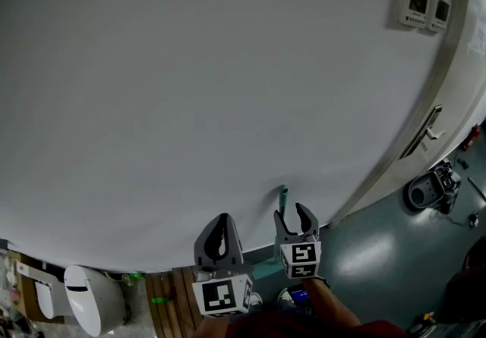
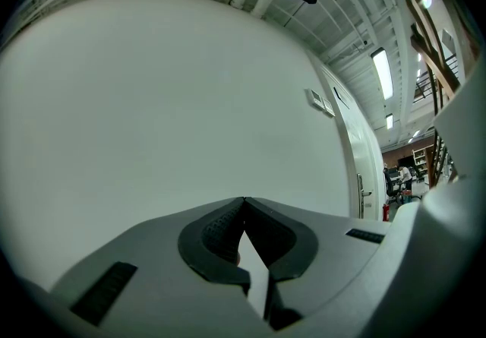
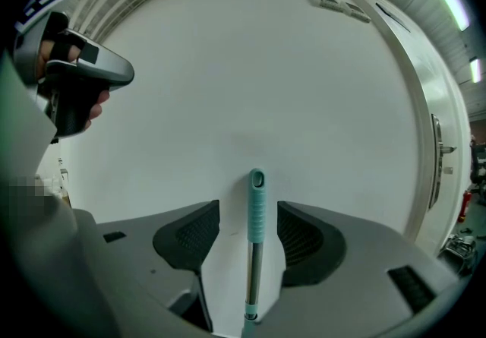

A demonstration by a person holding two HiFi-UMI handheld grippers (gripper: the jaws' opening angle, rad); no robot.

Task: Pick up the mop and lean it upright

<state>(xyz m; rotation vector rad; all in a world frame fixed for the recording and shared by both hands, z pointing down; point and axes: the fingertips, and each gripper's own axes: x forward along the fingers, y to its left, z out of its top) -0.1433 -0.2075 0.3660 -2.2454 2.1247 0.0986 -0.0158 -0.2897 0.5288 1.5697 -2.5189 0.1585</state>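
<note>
The mop's teal handle grip (image 3: 257,203) with a metal shaft below it stands upright against the white wall (image 1: 228,86). In the head view only its teal tip (image 1: 282,195) shows, just above my right gripper (image 1: 291,213). My right gripper (image 3: 248,211) is open, with one jaw on each side of the handle and a gap on both sides. My left gripper (image 1: 222,218) is held up to the left of it, apart from the mop. Its jaws (image 2: 244,200) meet at the tips with nothing between them. The mop head is hidden.
A white door (image 1: 463,93) with a lever handle (image 1: 427,130) stands to the right, and two wall panels (image 1: 423,4) are mounted near it. A grey machine (image 1: 431,188) lies on the floor there. A white bin (image 1: 93,298) and wooden slats (image 1: 176,295) are at lower left.
</note>
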